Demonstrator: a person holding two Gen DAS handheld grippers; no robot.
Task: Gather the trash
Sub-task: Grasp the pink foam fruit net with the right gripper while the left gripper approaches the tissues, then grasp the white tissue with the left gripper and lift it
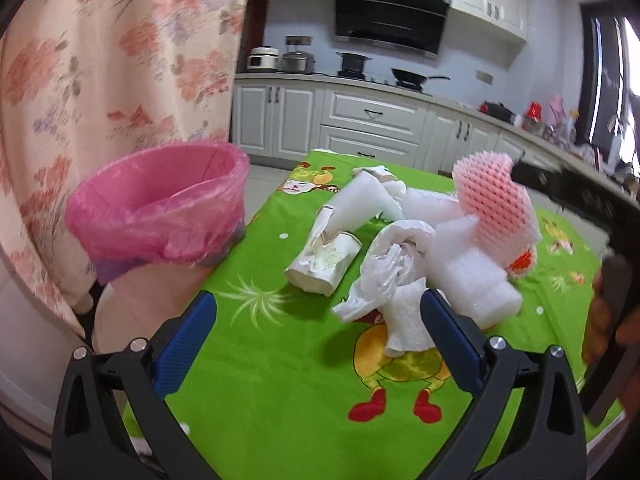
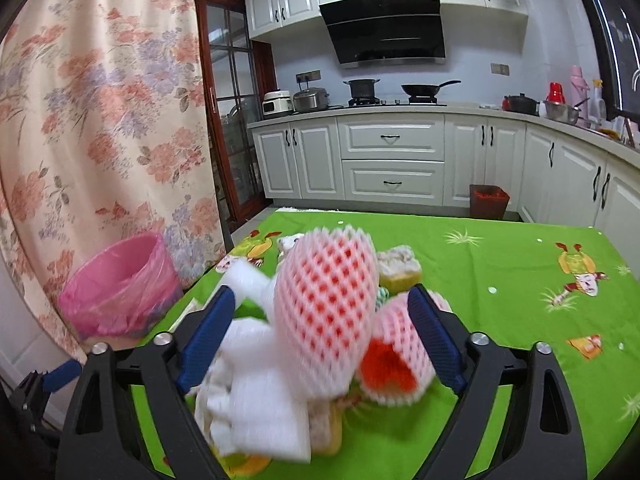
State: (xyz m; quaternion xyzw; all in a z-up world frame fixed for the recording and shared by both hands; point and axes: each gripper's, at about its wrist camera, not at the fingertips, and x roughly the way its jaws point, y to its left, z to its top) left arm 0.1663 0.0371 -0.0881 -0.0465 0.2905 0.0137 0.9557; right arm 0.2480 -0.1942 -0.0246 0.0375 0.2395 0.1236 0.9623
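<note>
No readable writing anywhere. Right claw point(image 2: 320, 336) wide, pink foam fruit net point(image 2: 326, 320) between its pads, blurred, contact unclear. Left claw point(image 1: 318, 322) wide, nothing gripped; white paper towel point(image 1: 404, 320) just inside its right pad. Crushed paper cup point(image 1: 324, 266) beyond on green tabletop point(image 1: 256, 360). Pink-lined bin point(image 1: 160, 208) far left, contents not visible.

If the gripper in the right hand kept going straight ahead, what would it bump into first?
Most likely the pink foam fruit net on the trash pile: it already sits between the open right gripper fingers. Blur makes depth uncertain.
</note>
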